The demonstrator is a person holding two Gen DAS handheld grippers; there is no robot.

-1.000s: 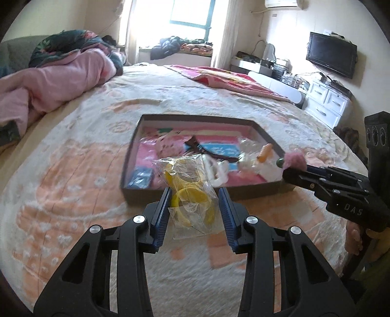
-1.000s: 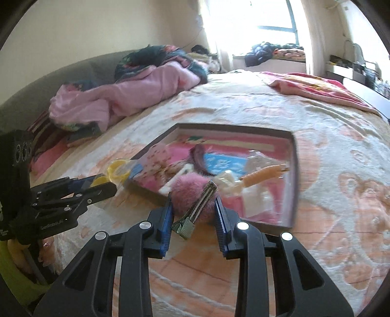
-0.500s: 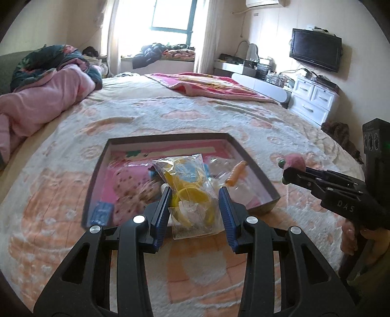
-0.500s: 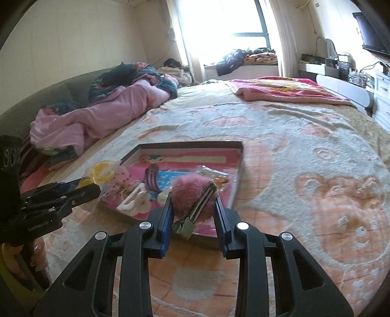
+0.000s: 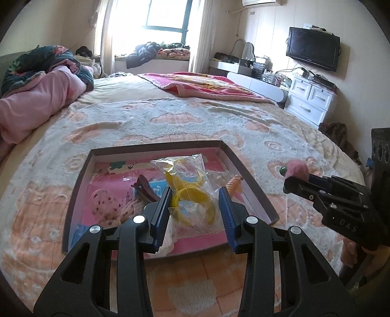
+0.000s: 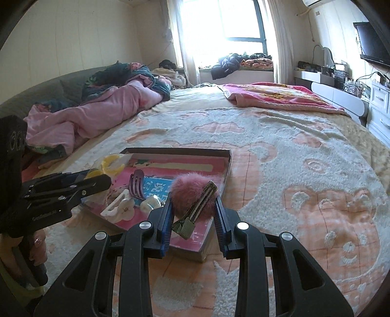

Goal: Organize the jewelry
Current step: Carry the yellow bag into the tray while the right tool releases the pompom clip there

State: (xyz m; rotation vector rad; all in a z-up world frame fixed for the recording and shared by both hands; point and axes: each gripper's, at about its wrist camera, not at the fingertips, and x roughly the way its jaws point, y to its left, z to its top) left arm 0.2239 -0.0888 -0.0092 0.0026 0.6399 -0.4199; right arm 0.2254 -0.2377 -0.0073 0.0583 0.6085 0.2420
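Left wrist view: the bed (image 5: 170, 117) carries the shallow box (image 5: 80, 175). Both tongs have lifted higher above it; left tongs (image 5: 193, 204) hold the bagged yellow bangles (image 5: 192, 195), right tongs (image 6: 192, 207) grip the pink pompom clip (image 6: 187, 195), neither yet sorted.

Daylight enters through the window (image 5: 165, 17) at the far wall, which is overexposed to white in both views and spreads glare onto the curtains (image 6: 187, 46). The bed (image 5: 170, 117) is evenly and softly lit, with faint shadows only. Fisheye distortion bends walls and ceiling, and dark vignetting fills the corners. Focus is sharp centrally, softer toward the edges.
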